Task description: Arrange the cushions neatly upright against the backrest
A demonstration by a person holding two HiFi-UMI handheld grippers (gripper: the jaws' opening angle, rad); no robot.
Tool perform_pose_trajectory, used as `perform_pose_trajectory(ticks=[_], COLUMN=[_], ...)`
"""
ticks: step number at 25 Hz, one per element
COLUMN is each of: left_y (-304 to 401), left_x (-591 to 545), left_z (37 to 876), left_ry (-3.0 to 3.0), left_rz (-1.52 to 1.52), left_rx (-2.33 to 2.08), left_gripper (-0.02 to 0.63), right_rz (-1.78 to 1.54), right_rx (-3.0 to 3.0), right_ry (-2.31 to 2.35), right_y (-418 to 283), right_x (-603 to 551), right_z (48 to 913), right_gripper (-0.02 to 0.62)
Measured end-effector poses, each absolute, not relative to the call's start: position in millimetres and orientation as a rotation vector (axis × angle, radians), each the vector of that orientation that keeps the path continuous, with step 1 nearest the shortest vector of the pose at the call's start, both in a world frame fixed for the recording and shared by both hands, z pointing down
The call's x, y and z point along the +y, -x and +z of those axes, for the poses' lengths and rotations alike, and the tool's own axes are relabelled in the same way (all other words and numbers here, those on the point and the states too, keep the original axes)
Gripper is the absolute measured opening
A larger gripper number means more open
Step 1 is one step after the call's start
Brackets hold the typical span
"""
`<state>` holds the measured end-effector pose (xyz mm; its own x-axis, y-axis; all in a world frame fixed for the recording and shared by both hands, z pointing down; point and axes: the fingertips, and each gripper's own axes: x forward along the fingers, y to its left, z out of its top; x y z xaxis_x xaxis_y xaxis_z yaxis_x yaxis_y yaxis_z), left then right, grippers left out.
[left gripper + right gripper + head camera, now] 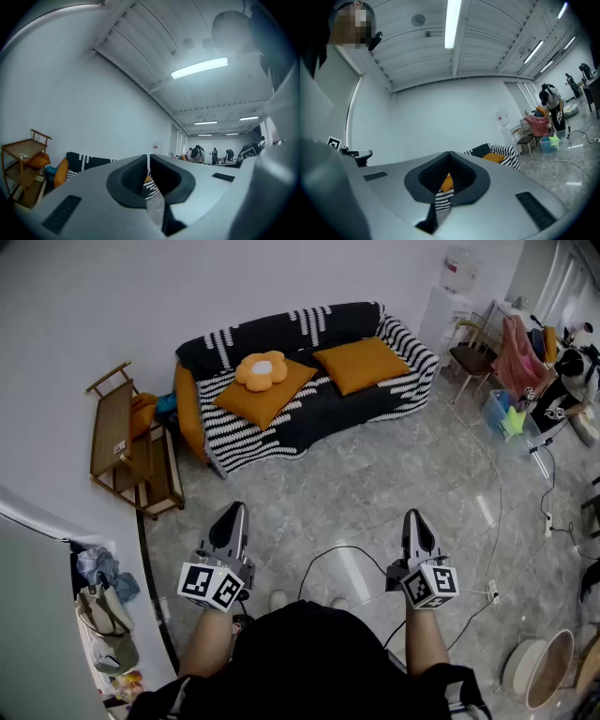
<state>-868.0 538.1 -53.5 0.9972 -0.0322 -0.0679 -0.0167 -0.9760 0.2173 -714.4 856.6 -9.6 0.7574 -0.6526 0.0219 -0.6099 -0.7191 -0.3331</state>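
Nearest you, the left gripper [233, 513] and the right gripper [413, 517] are held out level over the grey floor [375, 474]. Both are aimed at the sofa [281, 437] and are well short of it. Each gripper view shows its jaws pressed together with nothing between them; only a sliver of the sofa shows past the pads. Judgement: this is an approach posture, with the jaws closed because nothing is within reach.

The task's things are all on the sofa seat. Count: three cushions.
- One square orange cushion [246, 404] lies toward the sofa's end nearer the wooden rack [117, 442].
- A flower-shaped cushion [262, 369] rests on top of it.
- A second square orange cushion [361, 364] lies toward the sofa's other end.

All three look laid flat or nearly so, faces up, not stood against the backrest [281, 334]. From this distance you cannot be sure whether their rear edges touch it. Judgement: none is arranged yet, so the whole task is still to do.

Further count: two grippers, one sofa, one rack beside it, and one black cable [342, 547] on the floor between you and the sofa. Mind that cable when you step forward.
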Motion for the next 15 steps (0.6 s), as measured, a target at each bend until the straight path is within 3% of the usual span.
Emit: perform_pose_trajectory(ticks=[15], left_y=[861.5], left_x=[559.0], left_z=[-52.5], left_ry=[-2.927], left_rz=[-0.087], left_rx=[-0.031], left_gripper=[0.032], right_rz=[-0.182], right_rx=[0.984], right_ry=[2.67], right_y=[706.1], right_x=[877.1], right_z=[-8.7], right_gripper=[0.028])
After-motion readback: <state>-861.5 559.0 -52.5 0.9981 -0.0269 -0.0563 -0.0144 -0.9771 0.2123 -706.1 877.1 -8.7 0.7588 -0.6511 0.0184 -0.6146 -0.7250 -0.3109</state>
